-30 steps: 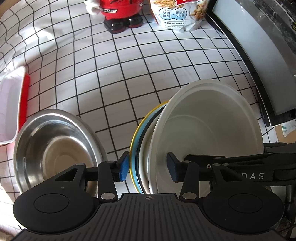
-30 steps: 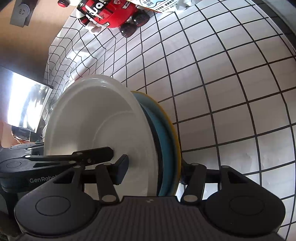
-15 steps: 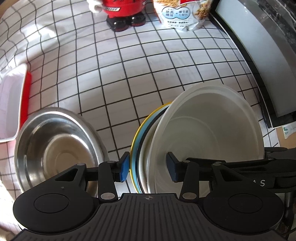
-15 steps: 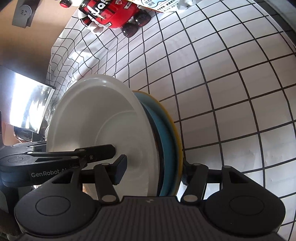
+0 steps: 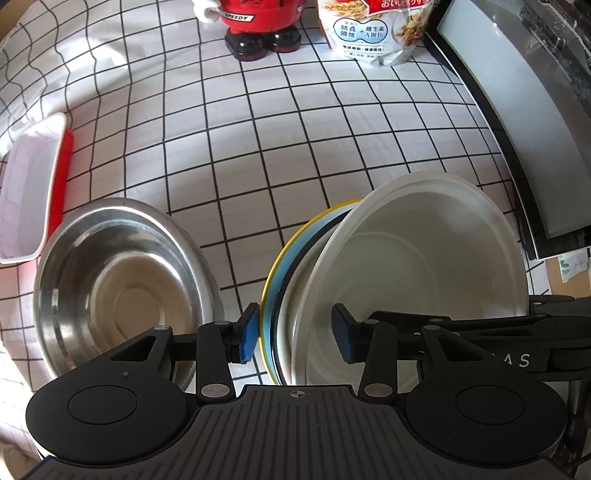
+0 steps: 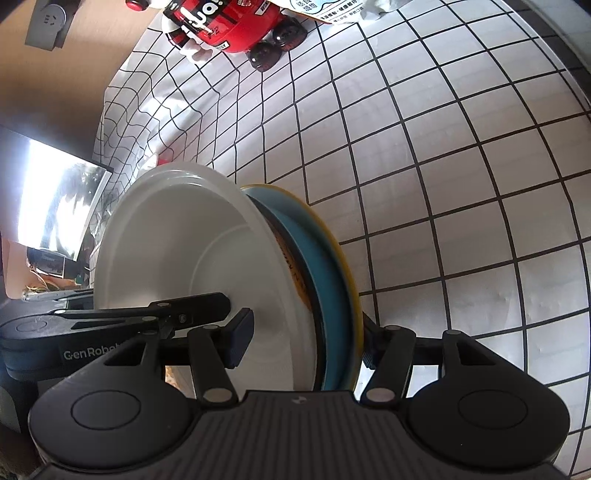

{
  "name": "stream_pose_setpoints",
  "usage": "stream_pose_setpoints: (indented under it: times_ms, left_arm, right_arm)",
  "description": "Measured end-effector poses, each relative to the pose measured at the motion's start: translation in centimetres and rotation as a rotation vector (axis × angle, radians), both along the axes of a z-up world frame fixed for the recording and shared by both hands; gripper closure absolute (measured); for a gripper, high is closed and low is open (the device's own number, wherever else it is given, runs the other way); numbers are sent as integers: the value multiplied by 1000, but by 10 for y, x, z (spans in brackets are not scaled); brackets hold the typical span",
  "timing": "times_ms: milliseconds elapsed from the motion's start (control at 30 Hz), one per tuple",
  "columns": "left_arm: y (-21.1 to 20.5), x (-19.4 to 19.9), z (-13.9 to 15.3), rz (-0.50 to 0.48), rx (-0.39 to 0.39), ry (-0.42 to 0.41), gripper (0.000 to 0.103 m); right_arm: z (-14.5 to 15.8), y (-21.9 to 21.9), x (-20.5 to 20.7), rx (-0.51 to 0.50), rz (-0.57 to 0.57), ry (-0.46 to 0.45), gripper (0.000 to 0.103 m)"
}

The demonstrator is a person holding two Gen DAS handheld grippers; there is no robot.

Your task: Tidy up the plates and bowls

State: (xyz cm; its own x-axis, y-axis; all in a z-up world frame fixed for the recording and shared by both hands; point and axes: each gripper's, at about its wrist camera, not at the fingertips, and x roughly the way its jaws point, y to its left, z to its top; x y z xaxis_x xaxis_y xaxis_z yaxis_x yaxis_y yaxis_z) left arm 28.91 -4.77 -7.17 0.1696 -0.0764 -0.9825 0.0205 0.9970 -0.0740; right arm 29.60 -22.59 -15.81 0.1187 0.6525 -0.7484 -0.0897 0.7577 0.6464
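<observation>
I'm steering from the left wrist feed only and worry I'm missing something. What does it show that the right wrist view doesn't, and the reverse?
Only the left wrist view shows the steel bowl lying on the cloth left of the stack, the red-and-white tray at the far left, and the appliance door along the right.

Only the right wrist view shows the wall socket and the bright screen.

Both show the tilted stack: white bowl, blue plate, yellow plate, straddled by both sets of fingers, plus the red figurine and checked cloth.
</observation>
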Motion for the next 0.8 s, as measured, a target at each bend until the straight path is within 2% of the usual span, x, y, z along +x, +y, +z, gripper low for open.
stream_pose_setpoints:
  times_ms: [167, 367, 467, 633, 800]
  left_arm:
    - [3, -1, 8, 10, -5, 2, 58]
    - [15, -1, 40, 19, -7, -13, 58]
    - [36, 0, 59, 24, -10, -9, 58]
    - [85, -4, 85, 24, 20, -57, 58]
    - [139, -8, 72, 63, 8, -49, 58]
  right_arm:
    - [11, 2, 0, -6, 7, -11, 45]
    - [43, 14, 3, -7, 18, -27, 45]
    - [65, 34, 6, -13, 47, -39, 44]
    - [93, 87, 12, -2, 104, -99, 44]
    - [82, 144, 12, -10, 131, -87, 44]
